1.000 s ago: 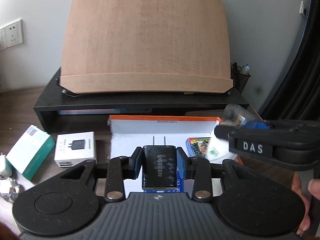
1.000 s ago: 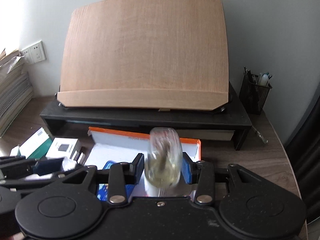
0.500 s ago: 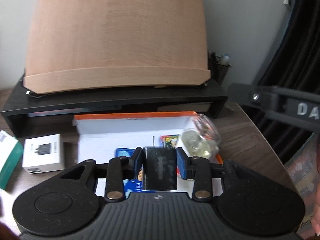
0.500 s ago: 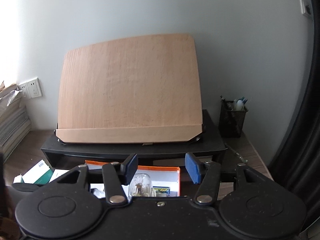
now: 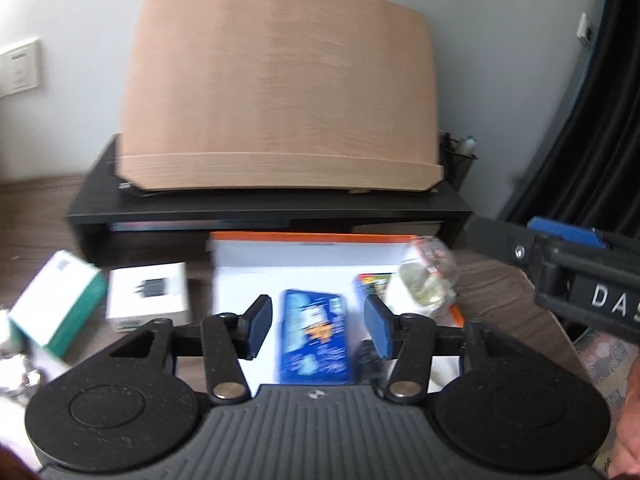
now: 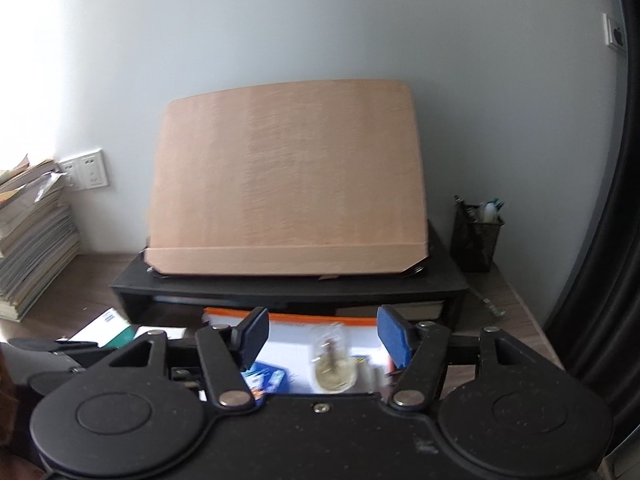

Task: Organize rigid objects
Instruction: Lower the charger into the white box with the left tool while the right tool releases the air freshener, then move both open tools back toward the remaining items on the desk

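An open white box with an orange rim [image 5: 304, 240] lies on the desk in front of the black stand. In it lie a blue packet [image 5: 314, 336], a small colourful box [image 5: 372, 284], a clear glass bulb [image 5: 424, 280] and a black charger [image 5: 366, 360], partly hidden behind my right finger. My left gripper [image 5: 318, 330] is open and empty above the box. My right gripper [image 6: 322, 334] is open and empty, raised above the box [image 6: 304, 320], with the bulb [image 6: 332, 360] below it; it shows at the right of the left wrist view [image 5: 560, 256].
A wooden board [image 5: 280, 108] leans on a black monitor stand [image 5: 264, 212]. A white charger box [image 5: 148, 296] and a green-and-white box [image 5: 56, 308] lie left of the open box. A pen holder [image 6: 476, 240] stands at the right, a paper stack [image 6: 28, 236] at the left.
My left gripper opened and let the black charger go into the box. My right gripper had let the bulb go into the box earlier and has lifted farther back.
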A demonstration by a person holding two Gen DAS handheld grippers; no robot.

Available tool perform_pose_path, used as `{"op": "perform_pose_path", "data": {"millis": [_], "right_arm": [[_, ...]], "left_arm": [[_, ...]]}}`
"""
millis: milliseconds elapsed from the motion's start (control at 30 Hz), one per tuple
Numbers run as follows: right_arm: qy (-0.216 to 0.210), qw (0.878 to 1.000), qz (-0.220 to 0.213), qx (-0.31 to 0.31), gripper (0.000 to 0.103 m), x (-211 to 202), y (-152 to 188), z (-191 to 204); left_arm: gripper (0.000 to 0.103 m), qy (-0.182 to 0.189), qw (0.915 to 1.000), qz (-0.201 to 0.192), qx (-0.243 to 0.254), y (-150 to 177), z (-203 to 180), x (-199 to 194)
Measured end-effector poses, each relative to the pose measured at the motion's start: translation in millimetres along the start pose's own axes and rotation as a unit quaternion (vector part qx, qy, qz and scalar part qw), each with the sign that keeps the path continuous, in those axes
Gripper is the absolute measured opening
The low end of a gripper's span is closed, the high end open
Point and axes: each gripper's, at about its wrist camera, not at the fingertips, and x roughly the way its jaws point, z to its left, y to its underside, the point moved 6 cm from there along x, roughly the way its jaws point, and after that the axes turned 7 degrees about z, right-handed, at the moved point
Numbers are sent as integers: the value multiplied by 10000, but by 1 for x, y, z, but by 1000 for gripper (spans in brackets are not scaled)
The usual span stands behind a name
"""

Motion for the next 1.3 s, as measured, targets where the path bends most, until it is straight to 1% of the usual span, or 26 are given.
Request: {"op": "perform_pose_path", "data": {"millis": [67,400,533,767,967,1233,1300], "right_arm": [[-73,10000,42,-1,77,-1,2,11],[-520,9981,228,-230,78,-4,8,85],[-655,9967,296,-380,78,-3,15,114],[-869,9939,470,-492,80,9,22,154],[-1004,9915,562,-614,80,20,26,178],[-1072,9900,687,-613,81,34,30,188],[-1077,9898,714,-595,81,38,31,189]], "left_arm": [[54,-90,9999,-10,-98,6,14,-9],[62,-649,9965,-87,-517,32,84,-54],[65,-846,9933,-99,-786,41,112,-64],[70,-1131,9879,-84,-1054,53,150,-77],[74,-1324,9837,-77,-1215,61,176,-82],[82,-1534,9788,41,-1354,71,202,-72],[90,-1570,9776,30,-1400,73,207,-69]]}}
